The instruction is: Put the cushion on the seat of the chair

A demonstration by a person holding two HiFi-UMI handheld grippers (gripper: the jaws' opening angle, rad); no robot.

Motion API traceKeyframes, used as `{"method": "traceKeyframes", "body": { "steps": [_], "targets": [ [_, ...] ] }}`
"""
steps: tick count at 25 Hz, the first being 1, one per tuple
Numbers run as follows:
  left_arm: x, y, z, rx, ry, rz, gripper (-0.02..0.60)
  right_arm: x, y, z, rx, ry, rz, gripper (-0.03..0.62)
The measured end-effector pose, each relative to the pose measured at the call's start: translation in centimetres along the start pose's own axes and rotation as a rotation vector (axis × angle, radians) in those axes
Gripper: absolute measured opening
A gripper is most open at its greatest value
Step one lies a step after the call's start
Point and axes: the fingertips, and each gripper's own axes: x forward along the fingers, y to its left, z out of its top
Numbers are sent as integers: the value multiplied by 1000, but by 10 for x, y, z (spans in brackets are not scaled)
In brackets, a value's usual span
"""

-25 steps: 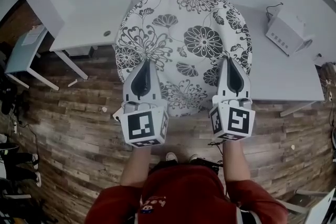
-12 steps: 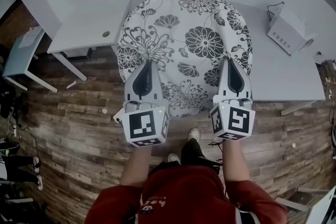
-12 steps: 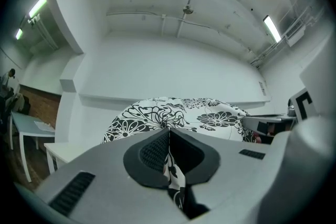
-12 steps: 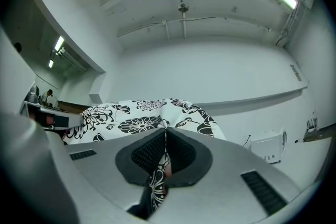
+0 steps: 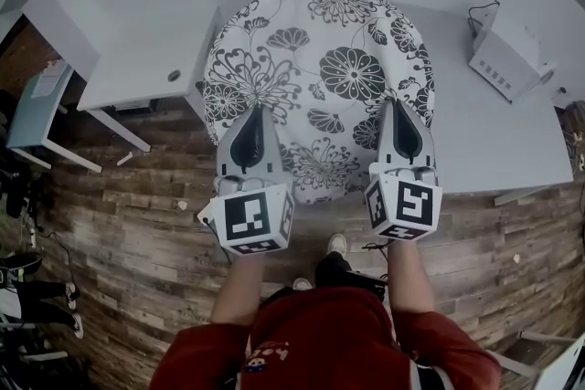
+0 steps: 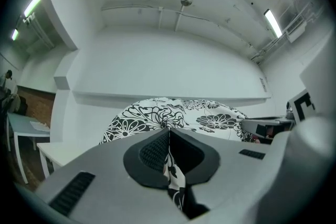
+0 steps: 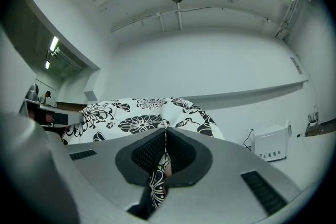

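My left gripper (image 6: 169,132) is clamped shut on a fold of the round white cushion with black flower print (image 5: 320,59). My right gripper (image 7: 165,134) pinches the same near edge, further right. The cushion spreads out ahead of both, over white tables (image 5: 146,50) and brown wood-plank floor (image 5: 137,224).

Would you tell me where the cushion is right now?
Head view, centre: the cushion is over the white tables, its near edge clamped by the left gripper and right gripper, a white box to its right.
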Motion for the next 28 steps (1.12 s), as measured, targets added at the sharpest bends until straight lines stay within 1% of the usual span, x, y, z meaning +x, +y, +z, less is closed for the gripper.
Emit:
{"method": "traceKeyframes", "body": {
  "steps": [10, 15, 21, 26, 28],
  "targets": [
    [1, 1, -3, -3, -51, 13, 28, 0, 2, -1, -10, -38, 15, 28],
    [-1, 0, -1, -11, -51, 11, 28, -1, 1, 0, -13, -41, 20, 28],
    [-3, -2, 1, -1, -51, 15, 28, -1, 0, -3, -1, -31, 39, 28],
    [-3, -1, 0, -9, -63, 18, 28, -2, 3, -2, -16, -40, 44, 29],
    [-1, 0, 0, -21, -55, 18, 28, 0, 3, -1, -21, -31, 44, 28]
  ]
}}
